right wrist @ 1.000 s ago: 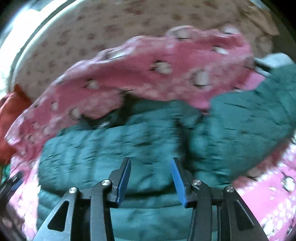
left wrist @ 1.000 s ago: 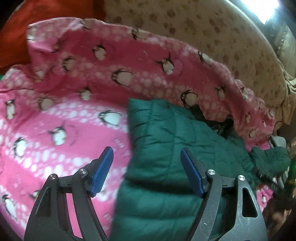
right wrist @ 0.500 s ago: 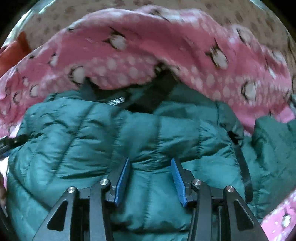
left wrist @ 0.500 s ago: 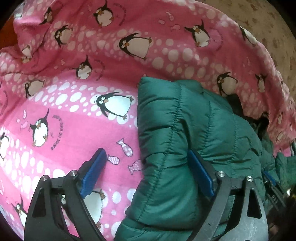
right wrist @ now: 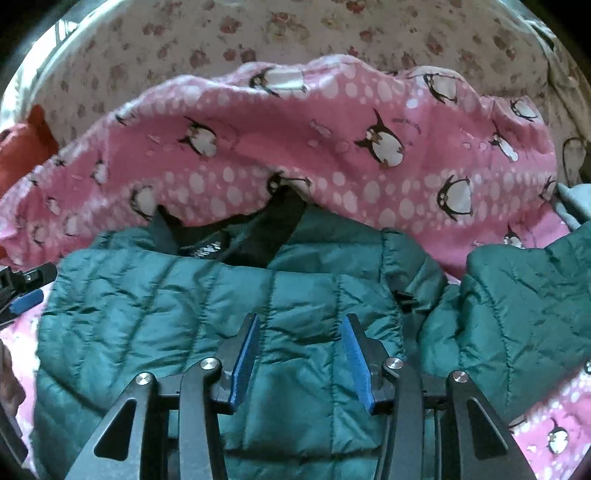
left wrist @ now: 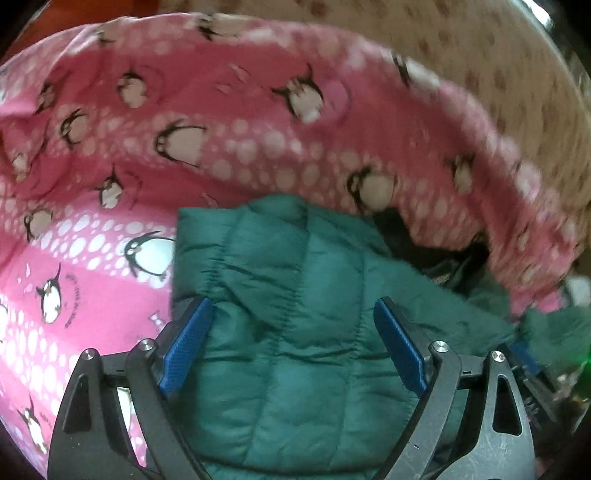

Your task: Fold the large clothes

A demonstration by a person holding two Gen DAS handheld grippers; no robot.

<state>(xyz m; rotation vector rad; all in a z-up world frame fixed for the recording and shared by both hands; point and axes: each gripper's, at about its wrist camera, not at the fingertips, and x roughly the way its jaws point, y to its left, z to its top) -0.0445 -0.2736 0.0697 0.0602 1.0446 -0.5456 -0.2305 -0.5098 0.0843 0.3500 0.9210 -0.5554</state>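
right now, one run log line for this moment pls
phase: reaching | item: green puffer jacket on penguin blanket | left gripper: open | right gripper: open

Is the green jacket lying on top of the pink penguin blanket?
Yes, the green jacket rests on the pink penguin blanket, which shows behind it and beside it.

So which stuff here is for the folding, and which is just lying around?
For the folding:
- puffy dark green quilted jacket
- left gripper, open over the jacket
- right gripper, jaws apart over the jacket

Just lying about:
- pink fleece blanket with penguins
- cream flowered bedsheet
- orange-red cloth
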